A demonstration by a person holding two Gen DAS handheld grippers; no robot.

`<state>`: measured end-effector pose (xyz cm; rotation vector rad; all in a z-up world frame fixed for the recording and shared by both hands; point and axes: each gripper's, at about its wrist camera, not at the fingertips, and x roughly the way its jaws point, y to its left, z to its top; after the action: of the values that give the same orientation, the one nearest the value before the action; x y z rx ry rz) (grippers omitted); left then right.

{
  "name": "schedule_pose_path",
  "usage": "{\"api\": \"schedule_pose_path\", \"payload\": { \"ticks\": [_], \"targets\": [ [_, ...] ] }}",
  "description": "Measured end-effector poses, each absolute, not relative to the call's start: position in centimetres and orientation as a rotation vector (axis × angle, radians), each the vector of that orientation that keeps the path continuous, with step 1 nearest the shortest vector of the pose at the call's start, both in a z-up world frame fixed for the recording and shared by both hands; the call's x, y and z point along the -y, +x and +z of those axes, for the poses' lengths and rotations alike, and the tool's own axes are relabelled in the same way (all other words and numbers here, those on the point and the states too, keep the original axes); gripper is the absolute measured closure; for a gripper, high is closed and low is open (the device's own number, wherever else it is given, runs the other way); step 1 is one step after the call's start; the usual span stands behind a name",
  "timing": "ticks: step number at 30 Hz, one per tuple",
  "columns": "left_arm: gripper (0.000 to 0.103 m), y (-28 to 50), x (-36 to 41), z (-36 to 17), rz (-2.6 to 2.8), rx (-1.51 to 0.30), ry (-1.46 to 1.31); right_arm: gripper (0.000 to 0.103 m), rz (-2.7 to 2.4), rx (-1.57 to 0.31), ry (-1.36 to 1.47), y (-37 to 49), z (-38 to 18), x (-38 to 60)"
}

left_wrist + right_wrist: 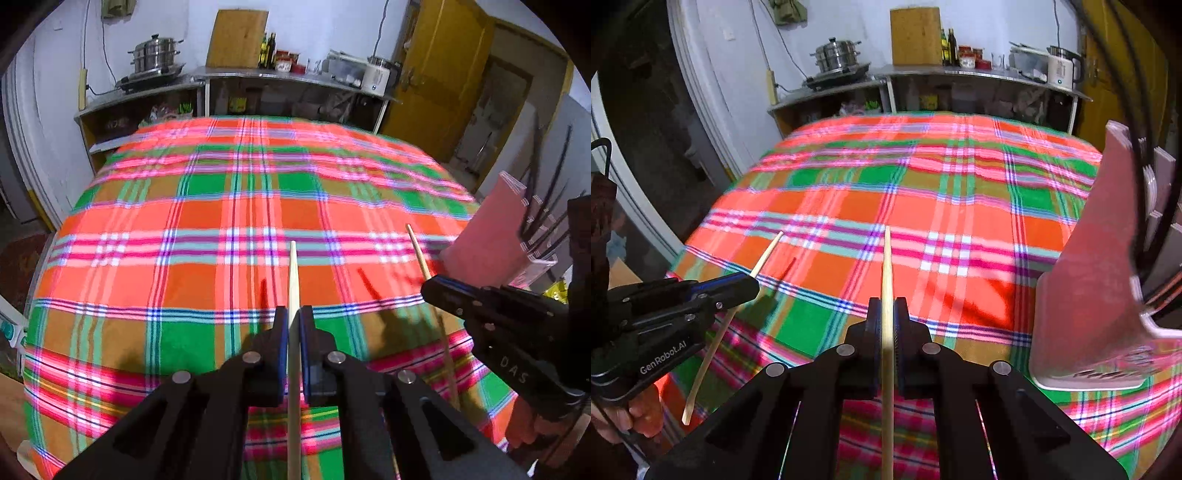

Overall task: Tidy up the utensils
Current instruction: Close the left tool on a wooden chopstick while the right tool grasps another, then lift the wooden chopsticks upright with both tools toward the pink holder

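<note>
My left gripper [293,314] is shut on a pale wooden chopstick [293,273] that points forward above the plaid tablecloth [207,206]. My right gripper [887,306] is shut on a second wooden chopstick [887,266]. The right gripper also shows in the left wrist view [430,286] with its chopstick [417,247]. The left gripper shows in the right wrist view [753,282] with its chopstick [768,253]. A pink utensil holder [1086,280] stands at the right and holds several dark chopsticks [543,218].
A counter [280,75] behind the table carries a steel steamer pot [155,53], a cutting board [236,37], bottles and a kettle [376,75]. A yellow door [443,66] is at the back right.
</note>
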<state>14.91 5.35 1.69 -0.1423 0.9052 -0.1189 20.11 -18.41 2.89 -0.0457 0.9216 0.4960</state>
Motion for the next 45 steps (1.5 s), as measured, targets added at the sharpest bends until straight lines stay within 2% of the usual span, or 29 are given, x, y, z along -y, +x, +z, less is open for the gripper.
{"api": "schedule_pose_path", "payload": {
  "ticks": [17,45],
  "targets": [
    [0.096,12.0,-4.9,7.7,-0.175,-0.794,-0.167,0.097,0.527,-0.777,0.017,17.2,8.8,20.3],
    [0.096,11.0,-4.1,8.4,-0.215,-0.793,-0.192,0.097,0.529,-0.750,0.048,16.6,9.3,21.7]
  ]
}}
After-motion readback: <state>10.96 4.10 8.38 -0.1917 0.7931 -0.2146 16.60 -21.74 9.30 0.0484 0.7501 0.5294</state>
